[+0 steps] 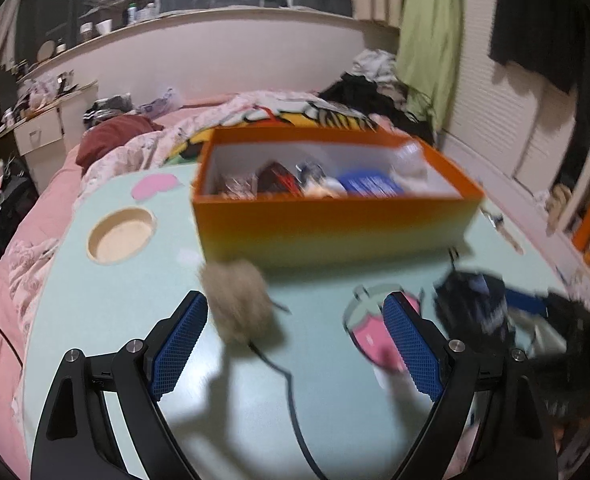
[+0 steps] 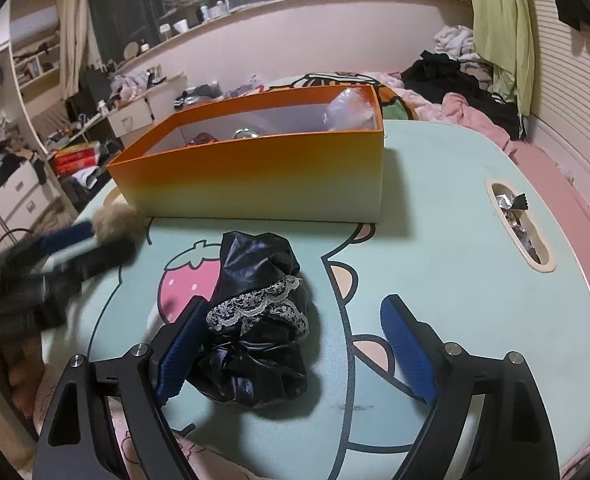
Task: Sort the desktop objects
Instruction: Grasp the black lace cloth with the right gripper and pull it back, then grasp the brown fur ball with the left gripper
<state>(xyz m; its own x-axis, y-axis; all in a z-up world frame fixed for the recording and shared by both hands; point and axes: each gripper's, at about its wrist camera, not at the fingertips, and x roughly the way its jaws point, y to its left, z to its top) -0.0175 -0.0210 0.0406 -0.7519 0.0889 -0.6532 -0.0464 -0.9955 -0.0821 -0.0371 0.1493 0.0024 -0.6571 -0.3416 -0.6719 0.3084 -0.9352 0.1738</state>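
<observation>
Your surface [image 2: 455, 208]: one pale green lap table printed with a cartoon figure and one pink strawberry [image 2: 189, 280], set over a bed with pink bedding [image 1: 35, 208]. It has two cut-outs: one round recess [image 1: 121, 236] at its left and one slot [image 2: 521, 226] at its right holding foil wrappers.

One orange box [image 2: 255, 176], open-topped, fading to pale yellow at its base, stands at the far side of the surface. Inside you can make out several items, among them a blue packet [image 1: 371, 186] and a clear plastic bag [image 2: 351, 110]; the left view is blurred, so the count is uncertain.

One black scrunchie [image 2: 255, 320], shiny fabric with a strip of black-and-white lace, lies on the surface partly over the strawberry. It sits between the pads of your right gripper [image 2: 291, 350], touching or just beside the left pad and apart from the right one. That gripper is spread wide, holding nothing.

One beige fluffy pompom [image 1: 239, 300] with a black cord [image 1: 291, 400] trailing toward the camera lies in front of the box. It sits just by the left pad of your left gripper [image 1: 299, 344], which is spread wide and grips nothing.

Clothes are piled on the bed behind the box.
</observation>
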